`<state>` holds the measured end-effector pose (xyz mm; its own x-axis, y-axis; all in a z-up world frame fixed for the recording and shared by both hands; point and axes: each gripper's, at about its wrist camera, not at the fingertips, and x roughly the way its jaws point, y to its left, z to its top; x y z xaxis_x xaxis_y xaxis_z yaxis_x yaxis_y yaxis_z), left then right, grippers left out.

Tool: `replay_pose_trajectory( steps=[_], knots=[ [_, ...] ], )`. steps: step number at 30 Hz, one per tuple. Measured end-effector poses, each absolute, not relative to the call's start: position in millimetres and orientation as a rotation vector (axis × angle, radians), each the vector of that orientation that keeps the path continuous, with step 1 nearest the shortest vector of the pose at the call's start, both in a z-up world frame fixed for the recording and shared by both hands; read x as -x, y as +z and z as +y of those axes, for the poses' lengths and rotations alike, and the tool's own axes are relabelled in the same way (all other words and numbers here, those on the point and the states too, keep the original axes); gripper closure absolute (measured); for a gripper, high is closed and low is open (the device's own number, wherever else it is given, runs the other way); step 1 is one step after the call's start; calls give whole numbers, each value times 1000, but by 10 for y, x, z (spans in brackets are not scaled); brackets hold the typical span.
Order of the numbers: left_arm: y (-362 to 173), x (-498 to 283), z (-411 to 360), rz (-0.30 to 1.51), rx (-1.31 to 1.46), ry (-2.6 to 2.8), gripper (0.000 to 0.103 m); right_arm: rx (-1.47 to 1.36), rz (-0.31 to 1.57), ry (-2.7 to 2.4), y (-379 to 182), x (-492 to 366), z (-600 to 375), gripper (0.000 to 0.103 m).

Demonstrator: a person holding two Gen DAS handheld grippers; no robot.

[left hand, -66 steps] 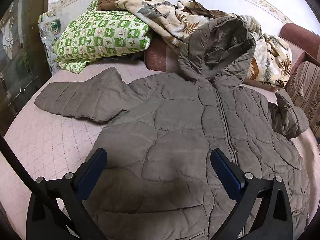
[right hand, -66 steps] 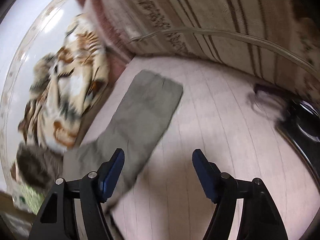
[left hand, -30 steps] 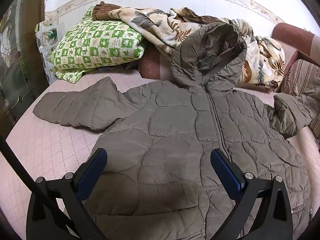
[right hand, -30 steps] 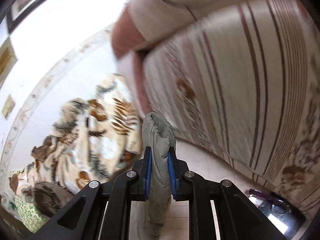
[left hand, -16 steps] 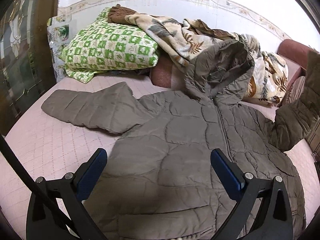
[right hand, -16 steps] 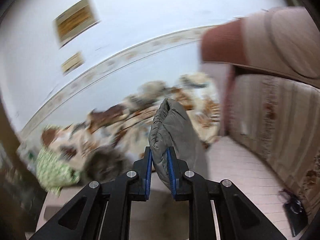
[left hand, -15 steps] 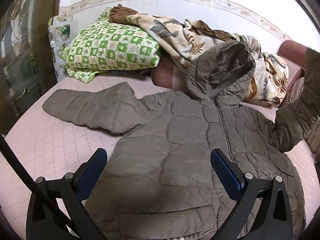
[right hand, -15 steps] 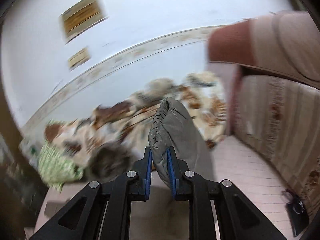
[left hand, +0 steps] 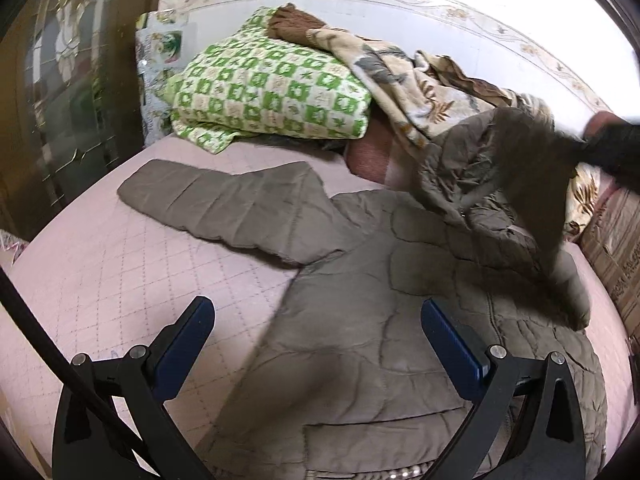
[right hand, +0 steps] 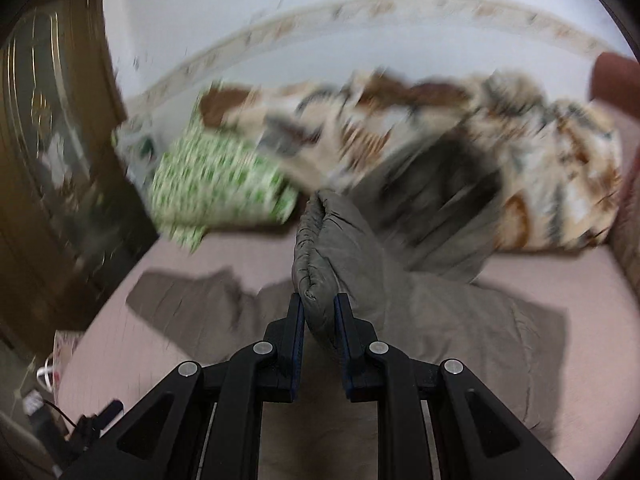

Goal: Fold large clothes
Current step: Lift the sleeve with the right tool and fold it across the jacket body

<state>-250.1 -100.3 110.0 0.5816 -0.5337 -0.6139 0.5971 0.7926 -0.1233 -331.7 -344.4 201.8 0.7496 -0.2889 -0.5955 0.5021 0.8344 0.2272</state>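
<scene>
An olive quilted hooded jacket (left hand: 380,320) lies front-up on the pink bed cover (left hand: 100,280). Its one sleeve (left hand: 224,208) stretches out flat to the left. My right gripper (right hand: 319,312) is shut on the cuff of the other sleeve (right hand: 316,260) and holds it above the jacket's body. In the left wrist view that lifted sleeve (left hand: 536,184) shows as a dark blur over the hood, with the black right gripper (left hand: 612,148) at the right edge. My left gripper (left hand: 316,344) stands open above the jacket's lower left part, holding nothing.
A green-and-white checked pillow (left hand: 272,92) and a crumpled leaf-print blanket (left hand: 404,80) lie along the wall at the head of the bed. A dark wooden door with glass (left hand: 60,80) stands on the left. A striped cushion (left hand: 616,232) is at the right edge.
My right gripper has swung the held sleeve from the right side in over the jacket toward the hood. The left gripper has drifted left, still open.
</scene>
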Motion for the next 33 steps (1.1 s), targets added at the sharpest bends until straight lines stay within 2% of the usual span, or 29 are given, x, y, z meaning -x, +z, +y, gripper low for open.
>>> replay_pose_trajectory(
  steps=[4,10,11,13,14,19,21,23,28,33],
  knots=[
    [1072,2425,-953,702,-88,-638,0,-438,669,-398,1385,2899,-3264,87],
    [1043,2353,-943,723,-74,-631,0,-434,761,-385,821,2572,-3068,85],
    [1042,2347,-946,724,-74,-630,0,-434,776,-381,779,2529,-3060,83],
    [1037,2336,-945,726,-69,-628,0,-467,842,-341,634,2474,-3034,68],
    [1038,2331,-946,727,-68,-627,0,-492,855,-312,618,2460,-3042,64],
    [1036,2328,-940,726,-67,-627,0,-558,771,-235,812,2771,-3144,64],
    [1026,2322,-949,732,-72,-628,0,-539,721,-302,959,2970,-3310,51],
    [1015,2326,-978,739,-79,-629,0,-522,704,-415,1038,3163,-3570,44],
    [1004,2356,-1026,734,-89,-632,0,-475,744,-697,962,3640,-4255,44],
    [964,2371,-1113,743,-103,-635,0,-568,808,-886,577,4087,-4897,44]
  ],
)
